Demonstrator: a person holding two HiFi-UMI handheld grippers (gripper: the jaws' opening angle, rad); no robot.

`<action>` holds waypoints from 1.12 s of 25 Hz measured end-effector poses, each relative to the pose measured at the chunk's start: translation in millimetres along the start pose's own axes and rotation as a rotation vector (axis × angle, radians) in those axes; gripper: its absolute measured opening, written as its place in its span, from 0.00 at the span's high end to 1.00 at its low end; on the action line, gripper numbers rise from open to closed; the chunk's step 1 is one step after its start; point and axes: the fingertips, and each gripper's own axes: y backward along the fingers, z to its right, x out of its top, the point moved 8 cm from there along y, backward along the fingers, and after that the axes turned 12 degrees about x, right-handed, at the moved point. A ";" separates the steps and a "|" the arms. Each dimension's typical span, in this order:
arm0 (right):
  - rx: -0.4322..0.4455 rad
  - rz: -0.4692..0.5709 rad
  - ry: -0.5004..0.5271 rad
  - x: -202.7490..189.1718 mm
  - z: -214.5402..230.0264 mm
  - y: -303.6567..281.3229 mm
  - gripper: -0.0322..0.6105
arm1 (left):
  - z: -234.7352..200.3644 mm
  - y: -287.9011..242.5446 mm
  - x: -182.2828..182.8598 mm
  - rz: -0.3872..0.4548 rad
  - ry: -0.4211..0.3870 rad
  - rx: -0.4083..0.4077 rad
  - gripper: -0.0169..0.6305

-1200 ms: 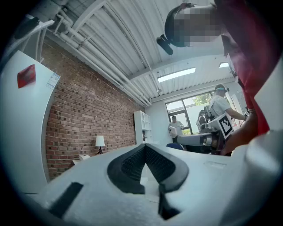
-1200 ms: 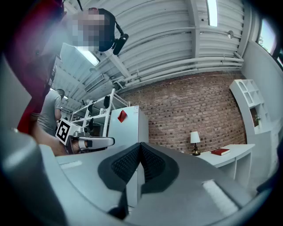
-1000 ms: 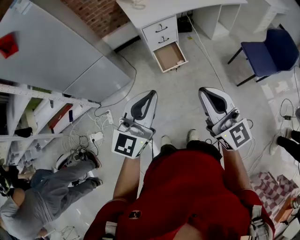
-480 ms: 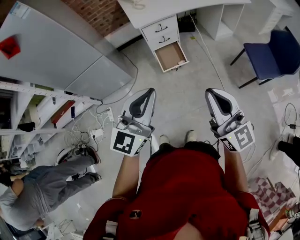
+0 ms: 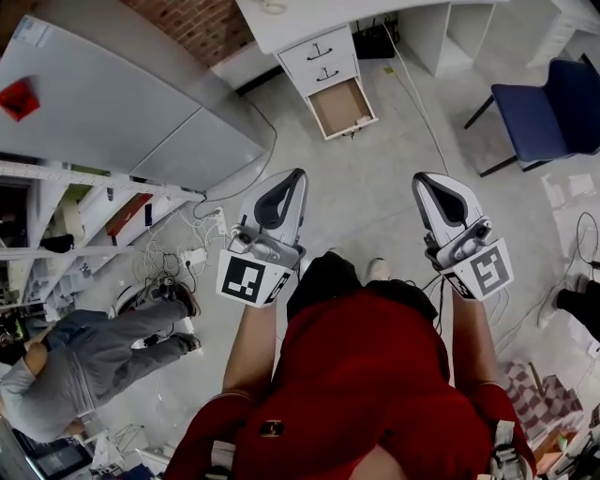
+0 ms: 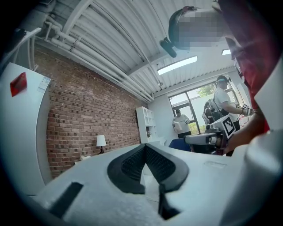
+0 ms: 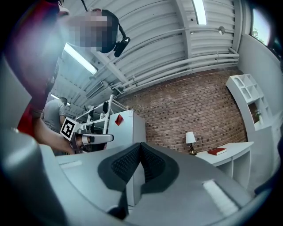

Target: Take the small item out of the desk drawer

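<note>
Grey-clad person (image 5: 66, 375) low at the left has slid a little further out to the edge since a second ago; not part of the task. The grey cabinet (image 5: 122, 103) above sits in about the same place.

Left gripper (image 5: 292, 183) is held at waist height pointing ahead, about where it was and a touch higher in view. Its pads (image 6: 132, 163) are pressed together at the tip with nothing between them.

Main change is in the middle: a dark knee (image 5: 323, 281) has swung forward between the two grippers and now covers one of the two pale shoes seen earlier; only one shoe (image 5: 377, 270) shows. Judged a step toward the desk (image 5: 300, 19).

The bottom drawer (image 5: 339, 103) is open, well ahead of both grippers, and has barely shifted in view. The small item should be in it. A pale speck at the front right corner may be it, but it is too small to tell.

Right gripper (image 5: 424, 180) is level with the left, its pads (image 7: 152, 165) also closed on each other and empty. Blue chair (image 5: 553, 94) is at the far right.

So this is the approach phase: the drawer needs no pulling, the reach has not started, and the jaws must spread before any pick.
</note>
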 end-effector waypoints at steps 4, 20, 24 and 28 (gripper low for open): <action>-0.004 -0.006 0.007 -5.1 15.1 1.5 0.93 | -1.6 -5.5 -10.7 -0.012 0.009 0.013 0.97; 0.057 -0.142 0.068 -33.6 140.1 -109.4 0.93 | -90.4 -138.0 -68.8 0.039 0.058 0.084 0.97; 0.079 -0.187 0.050 -51.1 192.9 -152.9 0.93 | -127.7 -184.3 -88.3 0.006 0.055 0.079 0.97; 0.098 -0.209 0.026 -69.3 236.2 -183.9 0.93 | -152.9 -225.6 -104.8 -0.022 0.064 0.046 0.97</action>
